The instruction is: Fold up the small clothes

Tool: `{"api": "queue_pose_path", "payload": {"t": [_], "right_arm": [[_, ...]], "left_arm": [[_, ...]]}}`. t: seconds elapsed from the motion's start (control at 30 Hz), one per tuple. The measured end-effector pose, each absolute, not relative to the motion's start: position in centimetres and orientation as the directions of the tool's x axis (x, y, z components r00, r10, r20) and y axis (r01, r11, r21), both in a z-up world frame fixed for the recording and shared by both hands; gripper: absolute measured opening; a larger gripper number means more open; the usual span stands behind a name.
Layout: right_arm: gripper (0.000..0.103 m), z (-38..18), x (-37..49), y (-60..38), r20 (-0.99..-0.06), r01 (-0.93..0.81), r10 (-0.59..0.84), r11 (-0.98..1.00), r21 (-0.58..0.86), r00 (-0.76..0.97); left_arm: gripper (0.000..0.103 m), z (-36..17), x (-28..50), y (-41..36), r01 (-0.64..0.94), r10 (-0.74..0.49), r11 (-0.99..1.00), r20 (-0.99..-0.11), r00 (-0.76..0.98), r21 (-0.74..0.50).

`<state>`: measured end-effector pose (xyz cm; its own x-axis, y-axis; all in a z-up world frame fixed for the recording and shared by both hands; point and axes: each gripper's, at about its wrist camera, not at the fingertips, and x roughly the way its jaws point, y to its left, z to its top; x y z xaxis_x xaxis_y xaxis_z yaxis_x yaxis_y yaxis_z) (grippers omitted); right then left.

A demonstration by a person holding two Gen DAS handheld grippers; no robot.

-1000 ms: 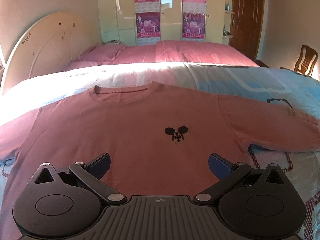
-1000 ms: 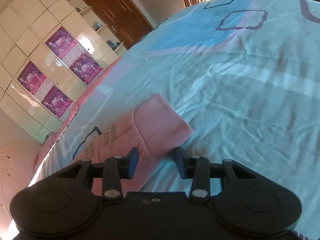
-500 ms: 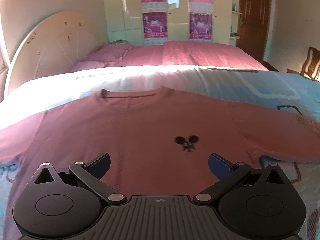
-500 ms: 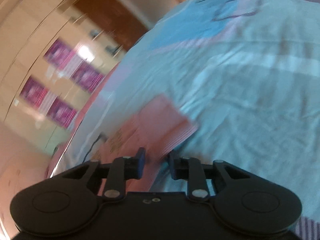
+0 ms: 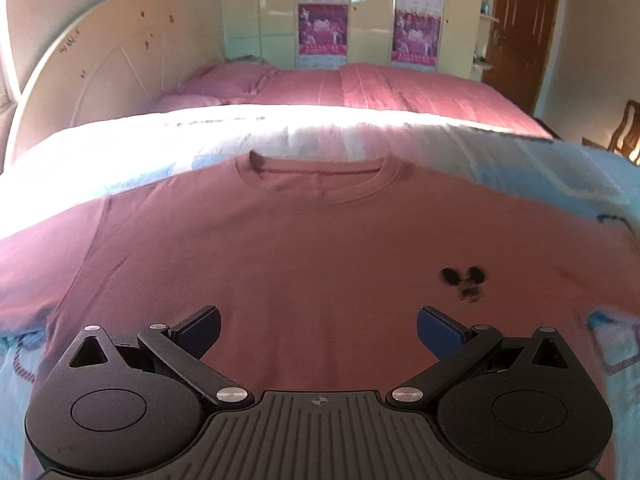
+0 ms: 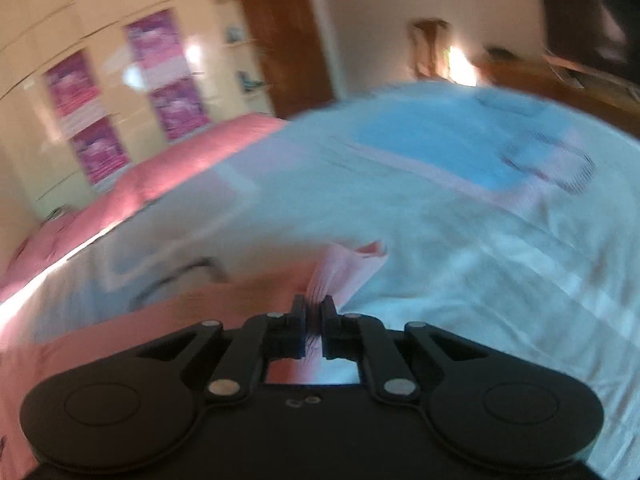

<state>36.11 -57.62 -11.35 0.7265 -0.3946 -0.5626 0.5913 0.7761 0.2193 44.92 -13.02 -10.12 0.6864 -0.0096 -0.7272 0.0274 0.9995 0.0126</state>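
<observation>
A pink long-sleeved shirt [image 5: 304, 256] with a small black mouse print [image 5: 464, 280] lies flat, front up, on the bed, collar at the far side. My left gripper [image 5: 318, 326] is open and empty, hovering over the shirt's lower middle. In the blurred right wrist view, my right gripper [image 6: 314, 306] is shut on the shirt's sleeve cuff [image 6: 348, 268], which sticks up past the fingertips; the rest of the sleeve [image 6: 160, 328] trails to the left.
The shirt rests on a light blue patterned sheet [image 6: 460, 208]. Beyond it are a pink cover [image 5: 360, 88], a cream headboard [image 5: 112, 64], a wardrobe with purple posters [image 5: 320, 8], a brown door [image 5: 516, 20] and a wooden chair [image 5: 628, 132].
My right gripper closed on the sleeve cuff and swung with it, blurring the view. My left gripper shifted left over the shirt, still open.
</observation>
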Motion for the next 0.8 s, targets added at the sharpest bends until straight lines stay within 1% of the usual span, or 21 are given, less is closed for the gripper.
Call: {"api": "queue_pose_path", "payload": {"t": [0.1, 0.2, 0.3, 0.37, 0.43, 0.57, 0.7, 0.8], "right_arm": [[0.007, -9.8, 37.6, -52.9, -0.537, 0.522, -0.361, 0.834, 0.182, 0.763], [0.007, -9.0, 39.5, -47.3, -0.521, 0.414, -0.275, 0.895, 0.168, 0.808], [0.007, -9.2, 41.9, -41.6, -0.534, 0.306, -0.177, 0.938, 0.162, 0.827], [0.006, -9.2, 43.2, -37.7, -0.541, 0.227, -0.111, 0.962, 0.152, 0.834], [0.006, -9.5, 44.2, -33.8, -0.553, 0.159, -0.064, 0.979, 0.125, 0.83], [0.007, -9.9, 45.2, -27.1, -0.575, 0.028, 0.017, 0.997, 0.07, 0.818], [0.007, -10.4, 45.7, -22.1, -0.596, -0.081, 0.087, 0.996, 0.038, 0.798], [0.008, -12.2, 45.8, -18.9, -0.637, -0.144, 0.118, 0.99, 0.012, 0.762]], "left_arm": [[0.103, -11.1, 46.0, -10.9, 0.027, 0.005, 0.999, -0.736, 0.676, 0.031], [0.103, -11.5, 46.4, -8.2, 0.021, -0.035, 0.999, -0.741, 0.67, -0.028], [0.103, -11.7, 46.7, -5.6, 0.027, -0.08, 0.996, -0.743, 0.664, -0.083], [0.103, -11.8, 46.7, -4.5, 0.046, -0.097, 0.995, -0.743, 0.663, -0.089], [0.103, -11.9, 46.7, -3.5, 0.038, -0.079, 0.997, -0.741, 0.667, -0.072], [0.103, -12.0, 46.8, -0.7, 0.009, -0.076, 0.995, -0.731, 0.678, -0.095], [0.103, -11.8, 46.9, 2.2, -0.013, -0.138, 0.979, -0.702, 0.698, -0.206], [0.103, -12.0, 47.2, 2.6, -0.011, -0.155, 0.974, -0.694, 0.703, -0.228]]}}
